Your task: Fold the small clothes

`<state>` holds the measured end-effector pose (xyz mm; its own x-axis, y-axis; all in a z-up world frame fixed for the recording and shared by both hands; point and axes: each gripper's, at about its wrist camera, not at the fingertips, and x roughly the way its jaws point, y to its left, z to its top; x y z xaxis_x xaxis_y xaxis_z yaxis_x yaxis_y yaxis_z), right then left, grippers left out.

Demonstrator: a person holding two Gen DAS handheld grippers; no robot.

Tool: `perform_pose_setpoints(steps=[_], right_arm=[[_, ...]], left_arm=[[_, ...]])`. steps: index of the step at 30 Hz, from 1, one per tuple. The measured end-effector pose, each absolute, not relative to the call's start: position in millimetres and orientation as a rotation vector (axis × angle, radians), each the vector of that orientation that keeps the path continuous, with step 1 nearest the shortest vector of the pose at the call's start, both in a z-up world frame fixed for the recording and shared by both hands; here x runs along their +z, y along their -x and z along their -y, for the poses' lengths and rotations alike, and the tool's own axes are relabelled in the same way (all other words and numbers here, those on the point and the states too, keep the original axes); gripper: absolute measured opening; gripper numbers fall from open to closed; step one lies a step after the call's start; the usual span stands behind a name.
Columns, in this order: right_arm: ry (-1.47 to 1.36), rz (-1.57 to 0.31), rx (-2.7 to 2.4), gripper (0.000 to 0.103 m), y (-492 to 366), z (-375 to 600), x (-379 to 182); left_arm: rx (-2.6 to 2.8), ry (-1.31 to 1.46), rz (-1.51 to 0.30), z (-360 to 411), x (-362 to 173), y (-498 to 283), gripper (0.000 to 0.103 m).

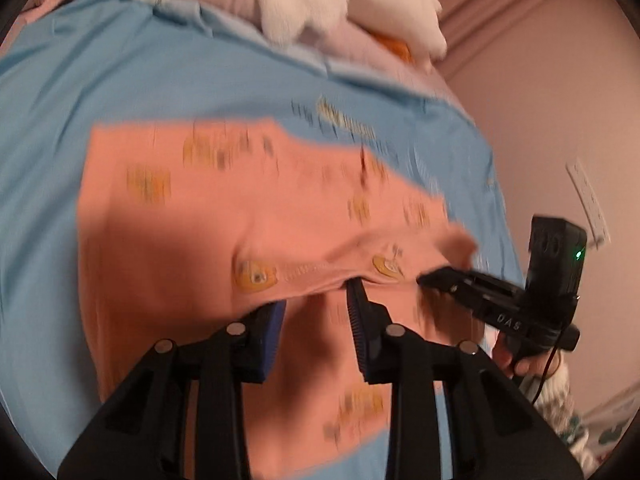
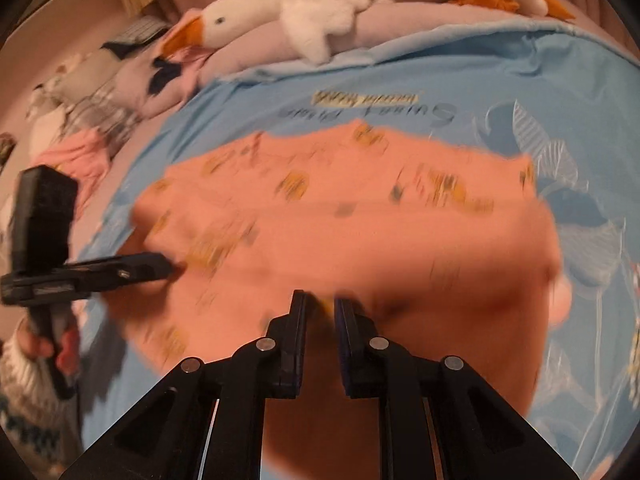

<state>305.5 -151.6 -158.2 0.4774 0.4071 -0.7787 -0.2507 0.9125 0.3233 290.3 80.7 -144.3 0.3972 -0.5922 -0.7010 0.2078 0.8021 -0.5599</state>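
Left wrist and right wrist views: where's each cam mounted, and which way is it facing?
Left wrist: rides the left claw, looks down along its fingers at the salmon garment on the blue sheet; right claw and its hand enter at right.
Right wrist: rides the right claw, same downward slant; left claw, hand and patterned sleeve at left.
Shared: garment, sheet, white goose plush, each other's claw.

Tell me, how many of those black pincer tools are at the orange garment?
2: the left gripper at the orange garment's fold, the right gripper to its right.
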Motion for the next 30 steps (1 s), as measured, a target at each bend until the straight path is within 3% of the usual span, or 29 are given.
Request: perform_pose_setpoints(steps=[8,11,13,15,17,25,26,27,28,30], right_arm=[[-0.293,-0.834,0.212,0.016,-353.7,194.3,-140.7],[-0.277,-0.806,0.229,0.018,-331.4,210.9,-132.8],[-0.262,-0.822,0.225,0.026,-328.0,221.8,-130.0],[-0.246,-0.824,0.191,0.037,-327.3,236.2,-127.8],[-0.259,-0.824,0.182,0.04,-330.6,238.8,-129.1],[-0.044,-0.872,0.178,0.04,-335.6,216.1,-151.4],[0.003,-0.864,0.171,0.033,-335.5,209.2,-153.0],[0.038,-0.865,0.166,0.012,-335.7,204.4,-154.3],[0.071,-0.873,0.154,0.007,-337.2,201.1,-155.8],[0.068,-0.863,0.136,0.006,-338.7,203.0,-153.1]], left_arm=[[-0.308,0.526,-0.939,-111.0,-135.3,-359.8,0.03],[-0.318,0.525,-0.92,-124.4,-125.9,-351.7,0.037],[-0.329,0.545,-0.916,-142.9,-121.4,-335.9,0.041],[-0.338,0.564,-0.906,-155.4,-116.9,-325.4,0.054],[-0.32,0.544,-0.892,-162.1,-114.1,-317.5,0.062],[-0.337,0.494,-0.935,-176.4,-127.1,-300.9,0.062],[-0.344,0.483,-0.942,-175.6,-128.0,-300.3,0.062],[-0.357,0.465,-0.949,-172.7,-128.3,-299.8,0.062],[-0.364,0.452,-0.953,-170.9,-128.4,-299.0,0.062],[-0.378,0.434,-0.955,-166.1,-128.6,-298.4,0.062]])
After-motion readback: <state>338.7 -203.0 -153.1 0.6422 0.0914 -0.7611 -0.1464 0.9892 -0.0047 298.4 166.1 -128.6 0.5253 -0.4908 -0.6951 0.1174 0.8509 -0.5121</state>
